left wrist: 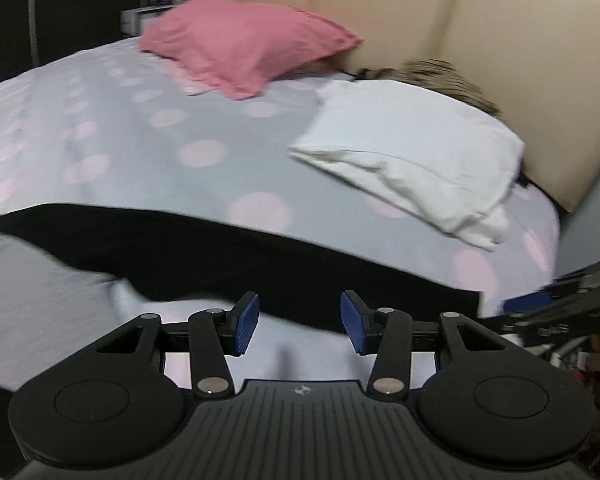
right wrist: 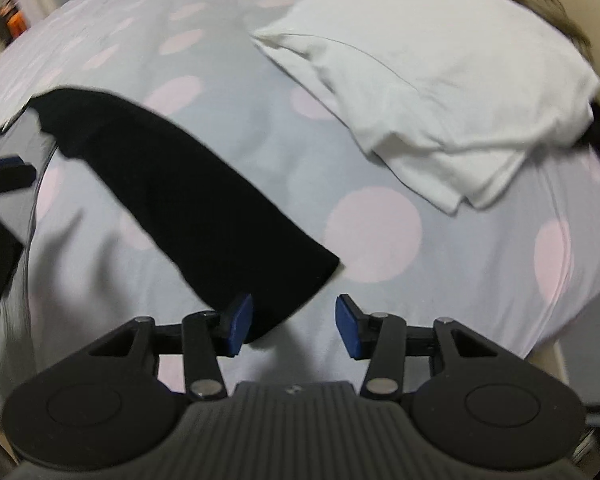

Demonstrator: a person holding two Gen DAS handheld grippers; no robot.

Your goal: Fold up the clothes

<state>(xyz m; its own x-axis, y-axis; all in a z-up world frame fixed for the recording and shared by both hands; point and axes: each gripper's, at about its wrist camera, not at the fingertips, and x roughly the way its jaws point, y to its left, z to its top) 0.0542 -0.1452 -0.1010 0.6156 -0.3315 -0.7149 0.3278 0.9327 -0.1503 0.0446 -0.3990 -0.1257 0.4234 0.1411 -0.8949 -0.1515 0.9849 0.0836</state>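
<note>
A black garment (left wrist: pixel 228 256) lies as a long flat band across the bed, with a grey part (left wrist: pixel 40 280) at its left. My left gripper (left wrist: pixel 298 324) is open and empty, just above the garment's near edge. In the right wrist view the same black garment (right wrist: pixel 172 200) runs diagonally, its near corner below my right gripper (right wrist: pixel 294 326). The right gripper is open and empty; its left pad (right wrist: pixel 238 322) overlaps the corner. The right gripper also shows at the right edge of the left wrist view (left wrist: pixel 560 312).
The bed has a pale blue cover with pink dots (left wrist: pixel 172 152). A pink pillow (left wrist: pixel 244 44) and a white pillow (left wrist: pixel 416 152) lie by the beige headboard (left wrist: pixel 500 32). The white pillow (right wrist: pixel 428 76) is close ahead of the right gripper. A nightstand with items (left wrist: pixel 140 16) stands at the back left.
</note>
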